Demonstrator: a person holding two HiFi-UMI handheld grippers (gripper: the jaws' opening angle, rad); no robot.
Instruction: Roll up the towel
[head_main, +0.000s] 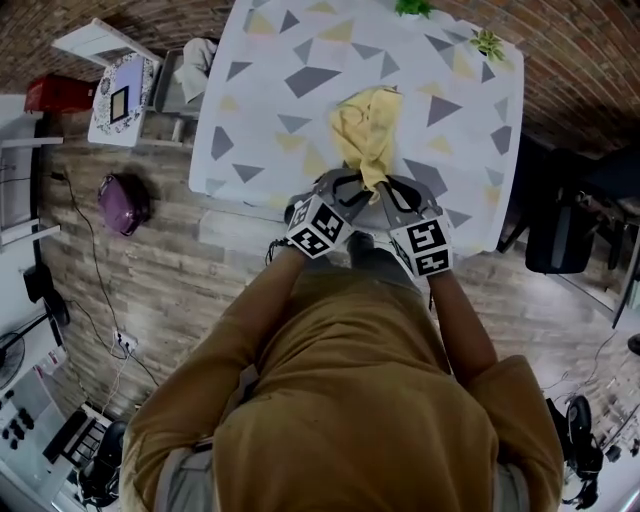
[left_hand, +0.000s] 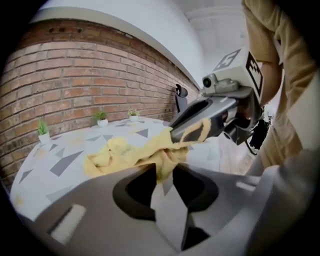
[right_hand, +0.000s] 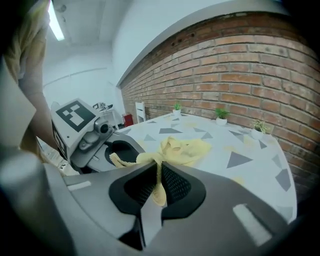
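While each clamps a near corner of the yellow towel (head_main: 365, 130), left hand-held gripper (head_main: 347, 190) and right hand-held gripper (head_main: 392, 192) side by side, cloth bunched, trailing from their jaws onto the triangle-patterned table (head_main: 300, 60), brick wall (right_hand: 240, 65) beyond.

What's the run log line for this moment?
left gripper: shut on towel | right gripper: shut on towel | towel: bunched on table, not rolled

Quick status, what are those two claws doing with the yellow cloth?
Left gripper, right gripper: both clamped on towel, near edge. Towel bunched, not rolled, far part on table. Nothing blocking.
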